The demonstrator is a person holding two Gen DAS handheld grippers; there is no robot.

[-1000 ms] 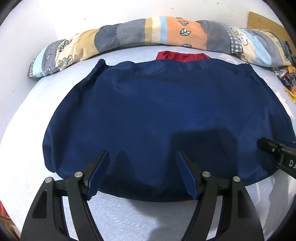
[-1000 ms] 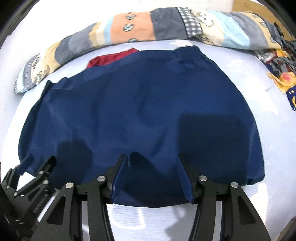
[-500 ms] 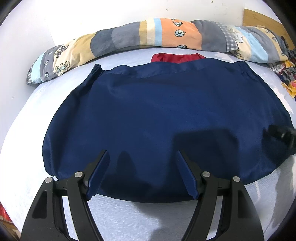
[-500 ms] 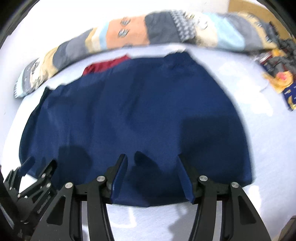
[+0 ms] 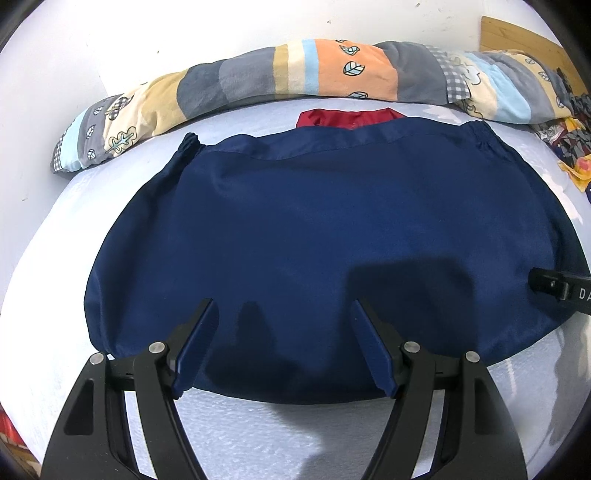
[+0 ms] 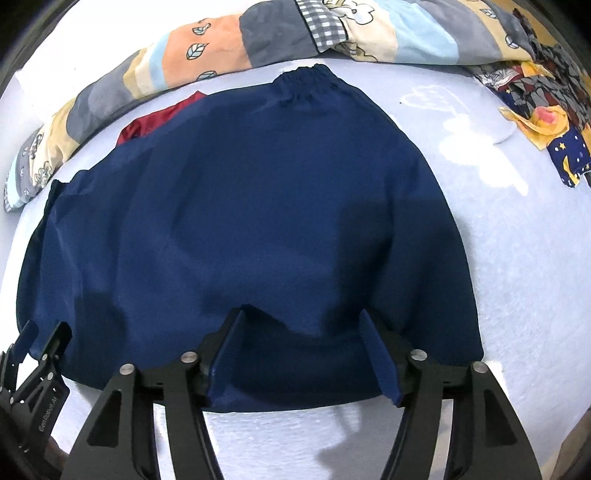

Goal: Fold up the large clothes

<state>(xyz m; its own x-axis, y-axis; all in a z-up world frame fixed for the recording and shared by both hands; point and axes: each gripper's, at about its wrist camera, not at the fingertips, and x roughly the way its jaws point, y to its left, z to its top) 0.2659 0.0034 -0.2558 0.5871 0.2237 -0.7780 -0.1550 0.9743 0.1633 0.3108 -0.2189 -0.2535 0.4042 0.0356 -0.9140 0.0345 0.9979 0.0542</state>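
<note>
A large navy blue garment (image 5: 314, 221) lies flat on the white bed, its gathered elastic cuffs at the far corners. A strip of red fabric (image 5: 343, 117) peeks out past its far edge. My left gripper (image 5: 283, 306) stands open over the near hem with nothing between its pads. My right gripper (image 6: 302, 314) hangs over the near hem of the garment (image 6: 240, 203) further right; its jaws are opening, and the cloth lies under them with no pad pressing on it. Each gripper shows at the edge of the other's view: right gripper (image 5: 561, 288), left gripper (image 6: 37, 339).
A rolled patchwork quilt (image 5: 295, 74) runs along the bed's far side against the wall. A heap of patterned clothes (image 6: 535, 103) sits at the far right, with a wooden board (image 5: 517, 33) behind it. White bed sheet (image 6: 517, 258) spreads right of the garment.
The right gripper's jaws have spread wider, and it has shifted a little so that the garment sits closer and further left in its view. The left gripper has stayed put.
</note>
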